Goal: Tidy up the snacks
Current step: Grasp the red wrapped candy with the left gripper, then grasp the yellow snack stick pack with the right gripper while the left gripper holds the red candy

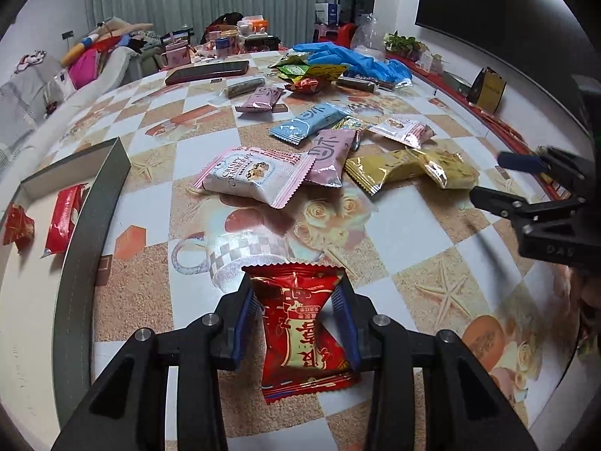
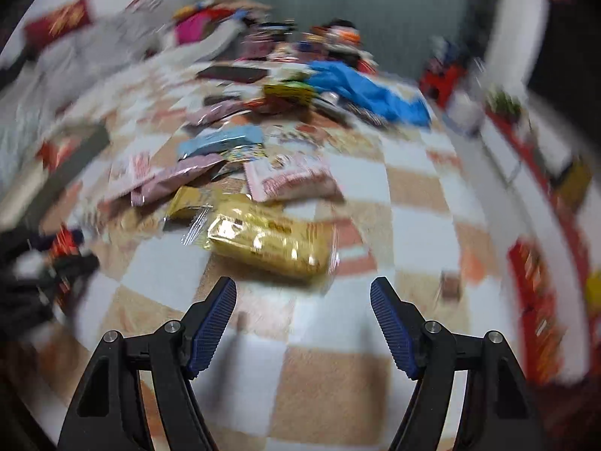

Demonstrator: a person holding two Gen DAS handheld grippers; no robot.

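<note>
Clamped between the ribbed blue pads of the left gripper [image 1: 298,323] is a red snack packet [image 1: 304,334], pinched across its middle so the foil puckers in at the waist; its zigzag top seam stands just past the fingertips and its bottom seam hangs toward the tablecloth. It looks light and soft, a crinkly film pillow with something crushable inside, so I would judge a gentle squeeze across the belly safer than a hard one, and the glossy film may well slip if the grip slackens. The right gripper [image 2: 303,317] stands wide open with nothing between its pads, hovering low over the cloth; its view is badly smeared.

Just beyond those open fingers lies a gold foil packet [image 2: 270,244], shiny, flat and rectangular, partly overlapping a second gold one. To the left of the held packet stands a shallow grey-walled box [image 1: 80,263] with a pale floor, and two more red packets [image 1: 62,225] already lie in it; that seems the likely home for the one in hand.

Further up the checked, rose-and-teacup tablecloth [image 1: 413,233] sits the loose heap: a plump pink-edged cranberry pouch [image 1: 255,180], mauve and sky-blue sachets with crimped ends, and more pink ones. Beyond them are green and yellow wrappers, blue gloves [image 1: 353,60] in a crumpled pile, and a dark phone [image 1: 208,71] lying flat near the far edge.
</note>
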